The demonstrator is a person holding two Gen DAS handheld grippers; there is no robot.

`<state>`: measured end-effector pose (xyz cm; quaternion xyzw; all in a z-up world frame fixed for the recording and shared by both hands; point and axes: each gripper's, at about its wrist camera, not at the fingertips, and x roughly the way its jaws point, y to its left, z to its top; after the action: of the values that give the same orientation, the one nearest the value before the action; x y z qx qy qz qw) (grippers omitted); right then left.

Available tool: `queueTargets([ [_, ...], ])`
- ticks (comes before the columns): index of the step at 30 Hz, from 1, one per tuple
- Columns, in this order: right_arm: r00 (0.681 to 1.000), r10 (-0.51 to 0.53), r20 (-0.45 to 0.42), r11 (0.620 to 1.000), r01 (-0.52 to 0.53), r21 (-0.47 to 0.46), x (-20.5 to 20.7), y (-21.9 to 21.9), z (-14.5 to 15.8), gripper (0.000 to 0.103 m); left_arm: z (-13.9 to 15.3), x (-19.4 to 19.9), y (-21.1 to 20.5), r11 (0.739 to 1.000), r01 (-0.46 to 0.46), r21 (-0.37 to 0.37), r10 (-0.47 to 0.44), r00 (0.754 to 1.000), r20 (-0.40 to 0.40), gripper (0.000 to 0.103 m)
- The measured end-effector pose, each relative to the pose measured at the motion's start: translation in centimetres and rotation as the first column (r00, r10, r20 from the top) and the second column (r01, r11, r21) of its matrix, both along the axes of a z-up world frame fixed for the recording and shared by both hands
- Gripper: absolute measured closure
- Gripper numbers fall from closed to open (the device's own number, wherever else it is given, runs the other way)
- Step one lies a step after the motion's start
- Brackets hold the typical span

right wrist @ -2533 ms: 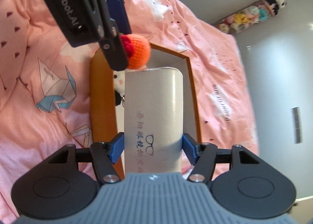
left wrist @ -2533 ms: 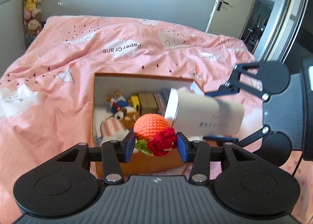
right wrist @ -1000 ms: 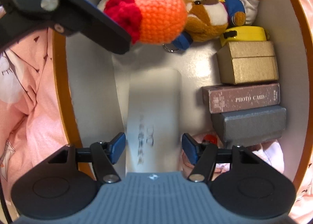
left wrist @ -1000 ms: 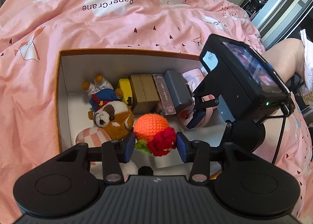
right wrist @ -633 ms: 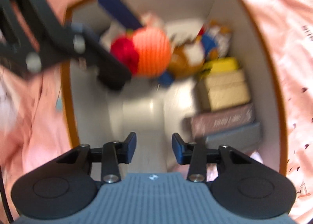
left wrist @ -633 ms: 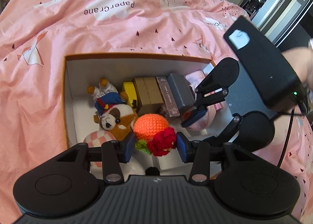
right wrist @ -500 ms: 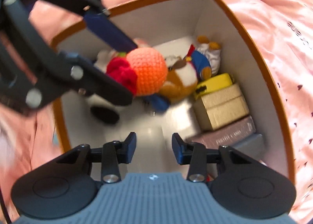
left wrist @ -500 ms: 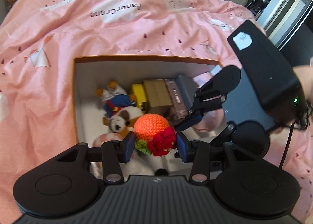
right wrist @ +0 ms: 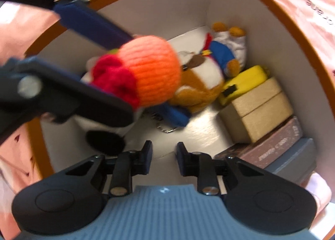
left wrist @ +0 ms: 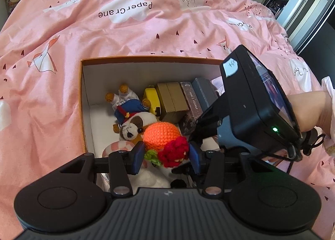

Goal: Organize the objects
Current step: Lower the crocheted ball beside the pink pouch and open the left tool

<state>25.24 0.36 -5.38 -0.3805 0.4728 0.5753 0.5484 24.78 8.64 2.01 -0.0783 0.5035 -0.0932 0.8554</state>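
An orange-rimmed cardboard box [left wrist: 146, 58] lies open on the bed. My left gripper [left wrist: 166, 154] hovers over its near side, shut on a crocheted orange with a red flower [left wrist: 162, 135]. The same toy [right wrist: 150, 72] shows blurred in the right wrist view. My right gripper [right wrist: 163, 152] points down into the box with its jaws closing to a narrow gap and nothing between them. The white glasses case [right wrist: 201, 129] lies on the box floor just ahead of its fingertips.
Inside the box are a plush dog in a blue sailor suit [left wrist: 129, 118], a yellow case [left wrist: 151, 101], a gold box [left wrist: 172, 101], a photo card box [left wrist: 191, 99] and a grey box [left wrist: 204, 93]. Pink bedding [left wrist: 125, 30] surrounds it. A hand [left wrist: 309, 110] holds the right gripper.
The right gripper has let go of the white case on the box floor, drawn its jaws nearly together and rolled. The left gripper has stayed put with the crocheted orange.
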Motion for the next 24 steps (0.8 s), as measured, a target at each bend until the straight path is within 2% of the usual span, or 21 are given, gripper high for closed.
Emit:
queueTargets([
  [4,0.995,0.095,-0.032,0.995,-0.096,-0.025,-1.3,0.3,0.1,0.08,0.0,-0.2,-0.2,1.0,0.011,0.012,-0.011,1.0,-0.002,0.052],
  [7,0.995,0.095,-0.018,0.995,-0.095,-0.023,-1.7,0.6,0.3,0.079,-0.1,-0.2,-0.5,1.0,0.024,0.016,-0.024,1.0,-0.003,0.052],
  [11,1.0,0.014,-0.015,0.998,-0.013,0.064,-0.5,-0.8,2.7,0.073,0.1,-0.3,-1.1,0.998,0.062,0.014,-0.062,0.998,0.005,0.052],
  [13,0.999,-0.026,0.021,0.996,0.024,0.081,0.1,-1.8,4.1,0.073,0.1,-0.1,-1.8,0.996,0.088,0.019,-0.088,0.996,0.005,0.052],
  [17,0.987,-0.053,0.149,0.998,0.048,0.038,-0.1,-3.6,5.2,0.072,-0.6,0.4,-3.6,0.99,0.14,0.016,-0.14,0.99,-0.008,0.052],
  [20,0.98,-0.062,0.19,0.998,0.062,0.004,-0.9,-4.7,4.8,0.073,-1.8,1.2,-4.9,0.988,0.157,0.003,-0.157,0.987,-0.039,0.052],
  [24,0.973,-0.064,0.22,0.997,0.074,-0.037,-2.0,-5.2,3.7,0.073,-3.7,2.4,-5.8,0.991,0.13,0.019,-0.128,0.987,-0.099,0.052],
])
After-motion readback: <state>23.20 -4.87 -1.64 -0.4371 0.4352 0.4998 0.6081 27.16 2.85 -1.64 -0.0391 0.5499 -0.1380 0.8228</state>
